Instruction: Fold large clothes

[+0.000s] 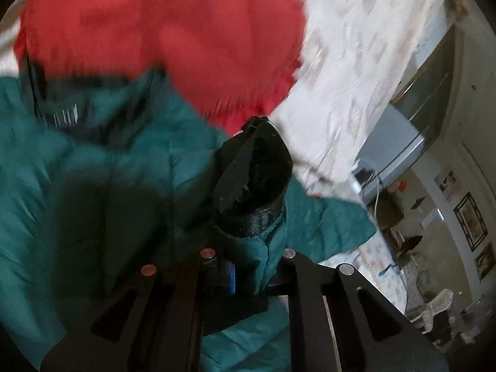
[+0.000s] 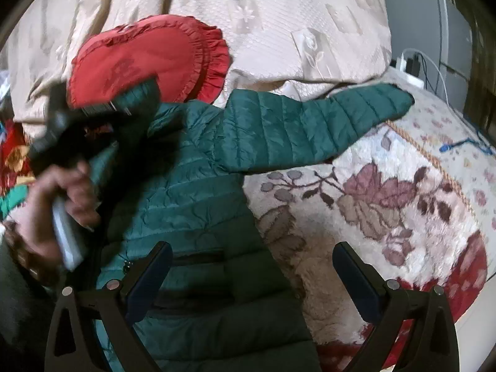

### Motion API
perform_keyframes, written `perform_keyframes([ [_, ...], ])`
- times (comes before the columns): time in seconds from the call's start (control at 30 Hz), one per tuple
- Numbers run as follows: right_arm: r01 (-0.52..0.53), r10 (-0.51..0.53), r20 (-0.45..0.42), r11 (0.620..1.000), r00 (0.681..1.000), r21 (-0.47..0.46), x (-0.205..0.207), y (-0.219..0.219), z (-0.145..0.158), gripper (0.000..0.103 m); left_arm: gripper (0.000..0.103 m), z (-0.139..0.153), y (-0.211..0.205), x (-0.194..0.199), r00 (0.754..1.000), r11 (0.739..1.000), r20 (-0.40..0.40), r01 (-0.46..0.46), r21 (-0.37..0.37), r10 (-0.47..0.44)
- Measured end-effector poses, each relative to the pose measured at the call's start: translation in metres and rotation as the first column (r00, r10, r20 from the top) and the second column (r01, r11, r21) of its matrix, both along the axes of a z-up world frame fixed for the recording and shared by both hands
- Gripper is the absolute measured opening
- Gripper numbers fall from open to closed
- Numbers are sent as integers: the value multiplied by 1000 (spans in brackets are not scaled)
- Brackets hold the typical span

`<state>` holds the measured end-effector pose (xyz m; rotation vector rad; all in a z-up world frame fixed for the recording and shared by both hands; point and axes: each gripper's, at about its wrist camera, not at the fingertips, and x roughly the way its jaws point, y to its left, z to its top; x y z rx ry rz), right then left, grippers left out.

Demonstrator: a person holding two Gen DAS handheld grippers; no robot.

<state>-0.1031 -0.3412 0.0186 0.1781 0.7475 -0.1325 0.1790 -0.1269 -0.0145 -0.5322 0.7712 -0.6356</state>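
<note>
Right wrist view: a bed (image 2: 403,204) with a cream flowered blanket fills the scene, and a teal quilted jacket (image 2: 198,192) lies spread across it. Everything below is placed relative to that jacket. Beyond its collar a beige quilt (image 2: 279,24) is heaped, with a red frilled cushion (image 2: 148,62) resting just behind the collar. One sleeve (image 2: 313,127) stretches out flat to the right of the body, so that side is not yet folded. At the jacket's left edge a hand (image 2: 59,204) carries the left gripper (image 2: 93,114), blurred, with teal fabric bunched at its tip. Over the jacket's lower hem the right gripper (image 2: 251,279) hangs with its fingers spread wide and nothing between them.

Left wrist view: the left gripper (image 1: 248,279) is clenched on the other sleeve just behind its dark cuff (image 1: 252,167), lifted above the jacket's body. Folding looks barely begun: one sleeve is being brought in, the other sleeve and the body remain.
</note>
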Motion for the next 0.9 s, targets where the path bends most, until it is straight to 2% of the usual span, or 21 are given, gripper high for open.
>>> perform_keyframes([
  [0.07, 3, -3, -2, 1000, 1000, 22, 1, -3, -1, 102, 11, -16, -8, 3, 998, 999, -56, 23, 30, -21],
  [0.2, 5, -4, -9, 999, 1000, 36, 5, -4, -3, 102, 42, -22, -11, 6, 989, 998, -137, 53, 23, -49],
  [0.23, 4, -3, -11, 999, 1000, 35, 5, -4, -3, 102, 48, -17, -8, 1, 989, 998, -140, 55, 17, -52],
  [0.3, 3, -2, -16, 1000, 1000, 27, 6, -2, -4, 102, 54, -8, 0, -6, 989, 999, -141, 53, 10, -51],
  [0.4, 3, -3, -18, 1000, 1000, 19, 6, -2, -4, 102, 56, 11, 36, -19, 993, 999, -115, 28, -29, -31],
  [0.5, 13, -13, -19, 1000, 1000, 14, 5, -1, -3, 102, 61, 32, 89, -30, 995, 997, -57, -78, -7, 77],
  [0.57, 18, -17, -24, 1000, 1000, 17, 4, -2, 0, 102, 64, 44, 142, -33, 976, 974, -7, -219, 57, 220],
  [0.63, 21, -21, 1, 998, 1000, 56, 4, -5, 11, 102, 66, 49, 189, -33, 930, 923, 10, -367, 118, 368],
  [0.67, 20, -23, 33, 996, 999, 82, 7, -5, 21, 102, 66, 49, 206, -32, 911, 904, 2, -410, 123, 413],
  [0.77, -14, 8, 85, 997, 996, 71, 39, 12, 46, 102, 66, 38, 238, -23, 867, 856, -36, -482, 186, 497],
  [0.83, -101, 97, 86, 994, 992, 45, 74, 37, 55, 102, 66, 24, 247, -17, 862, 854, -82, -476, 211, 501],
  [0.9, -232, 225, 113, 971, 968, 51, 117, 70, 57, 102, 66, 15, 246, -8, 858, 850, -100, -472, 235, 504],
])
